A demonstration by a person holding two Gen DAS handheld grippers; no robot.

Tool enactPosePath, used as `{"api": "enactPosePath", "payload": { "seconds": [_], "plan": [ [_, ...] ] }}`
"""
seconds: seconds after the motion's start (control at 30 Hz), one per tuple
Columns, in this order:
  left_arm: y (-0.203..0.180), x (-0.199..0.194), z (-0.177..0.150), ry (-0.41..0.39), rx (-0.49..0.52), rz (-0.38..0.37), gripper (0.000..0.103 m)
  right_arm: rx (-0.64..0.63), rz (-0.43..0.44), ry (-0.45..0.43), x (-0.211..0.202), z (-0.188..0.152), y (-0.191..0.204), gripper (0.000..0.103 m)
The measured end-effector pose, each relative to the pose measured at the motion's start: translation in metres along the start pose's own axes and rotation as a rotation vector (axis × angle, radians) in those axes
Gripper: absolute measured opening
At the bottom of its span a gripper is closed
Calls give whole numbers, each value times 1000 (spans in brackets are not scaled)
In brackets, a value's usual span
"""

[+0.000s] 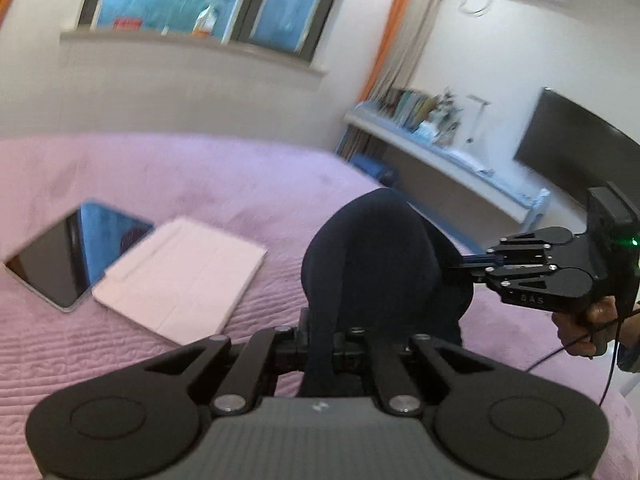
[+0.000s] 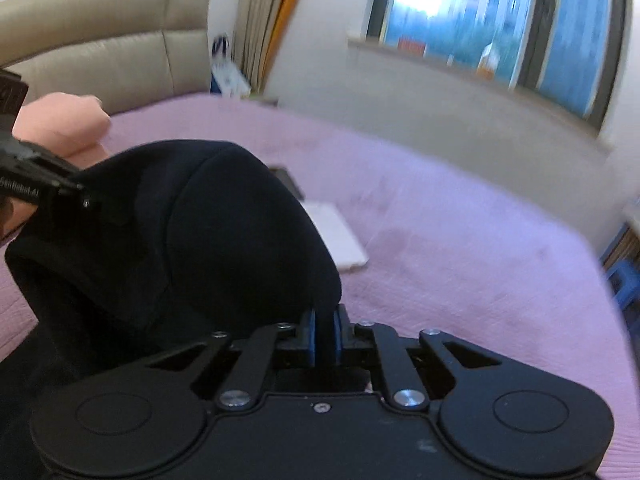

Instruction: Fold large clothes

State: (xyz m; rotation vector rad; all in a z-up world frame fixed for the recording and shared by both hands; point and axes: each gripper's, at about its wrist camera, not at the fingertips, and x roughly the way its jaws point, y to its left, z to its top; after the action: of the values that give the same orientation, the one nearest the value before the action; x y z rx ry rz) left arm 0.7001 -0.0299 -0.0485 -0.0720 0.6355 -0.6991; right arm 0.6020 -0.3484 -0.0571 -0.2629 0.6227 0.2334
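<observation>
I have the left gripper (image 1: pixel 320 344) and the right gripper (image 2: pixel 325 338) each with fingers closed on the dark garment (image 2: pixel 208 240), lifted and bunched above the pink bed (image 2: pixel 460 248) — no flat fold yet, so most folding remains, I judge.

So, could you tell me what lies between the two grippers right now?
Only the dark garment, pinched by the left gripper and the right gripper and bulging up between them over the pink bed, seen in both views.
</observation>
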Motion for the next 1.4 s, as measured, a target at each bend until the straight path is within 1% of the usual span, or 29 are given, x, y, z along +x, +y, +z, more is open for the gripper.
{"api": "enactPosePath", "payload": {
  "seconds": [0.07,0.13,0.23,0.33,0.4,0.43,0.47,0.53,0.6,0.67,0.7,0.73,0.77,0.83,0.87,0.93,0.97,1.0,1.03,1.07,1.1,1.13,1.17,1.2,1.23,1.27,1.33,1.37,1.4],
  "plan": [
    [-24,-23,-4,-11,34,14,6,-20,-29,-43,-44,-5,16,9],
    [-48,-44,-13,-15,76,37,5,-54,-53,-69,-76,-13,33,8],
    [-86,-69,-35,6,158,76,6,-82,-64,-88,-117,-33,58,8],
    [-121,-93,-70,50,207,61,6,-97,-89,-83,-152,-61,81,7],
    [-142,-106,-104,106,253,80,8,-121,-103,-73,-174,-86,99,7],
    [-148,-109,-123,153,273,88,9,-124,-97,-51,-181,-100,108,7],
    [-154,-115,-147,229,279,95,13,-143,-93,-20,-187,-115,117,7],
    [-161,-128,-189,369,257,92,17,-198,-43,107,-198,-152,138,8],
    [-161,-144,-227,507,195,85,15,-209,24,249,-209,-187,147,9],
    [-157,-164,-246,568,132,67,16,-162,67,349,-216,-203,145,10],
    [-156,-171,-247,566,105,78,16,-119,75,372,-218,-204,141,11],
    [-155,-176,-243,544,84,91,16,-71,74,371,-218,-201,137,13],
    [-154,-179,-236,504,64,98,16,-26,73,356,-217,-195,134,14],
    [-153,-176,-215,395,12,103,18,88,72,307,-203,-174,127,15],
    [-152,-168,-205,332,-28,95,19,155,84,293,-193,-167,127,16],
    [-150,-141,-188,254,-88,97,20,288,116,256,-169,-154,130,16],
    [-149,-127,-185,230,-121,99,20,321,125,251,-154,-149,134,14],
    [-149,-112,-186,225,-150,75,20,330,121,263,-138,-149,143,12],
    [-149,-98,-190,236,-175,51,20,331,99,278,-127,-152,149,12],
    [-148,-83,-198,270,-197,33,19,336,91,308,-115,-157,155,12],
    [-150,-72,-206,313,-195,31,19,346,109,362,-101,-166,156,12],
    [-149,-60,-215,351,-174,50,19,350,120,421,-90,-176,158,11],
    [-152,-55,-226,387,-149,79,19,345,111,472,-86,-188,161,8],
    [-153,-53,-238,434,-137,94,16,329,97,516,-85,-200,163,3],
    [-155,-58,-247,449,-137,85,14,319,90,523,-89,-209,164,0],
    [-147,-68,-260,454,-150,77,13,317,94,511,-98,-216,164,0],
    [-142,-88,-273,478,-198,59,13,325,93,526,-114,-221,161,0],
    [-142,-101,-276,486,-209,50,14,345,90,530,-122,-219,159,1],
    [-143,-111,-278,486,-213,49,16,360,85,526,-127,-216,159,6]
  ]
}}
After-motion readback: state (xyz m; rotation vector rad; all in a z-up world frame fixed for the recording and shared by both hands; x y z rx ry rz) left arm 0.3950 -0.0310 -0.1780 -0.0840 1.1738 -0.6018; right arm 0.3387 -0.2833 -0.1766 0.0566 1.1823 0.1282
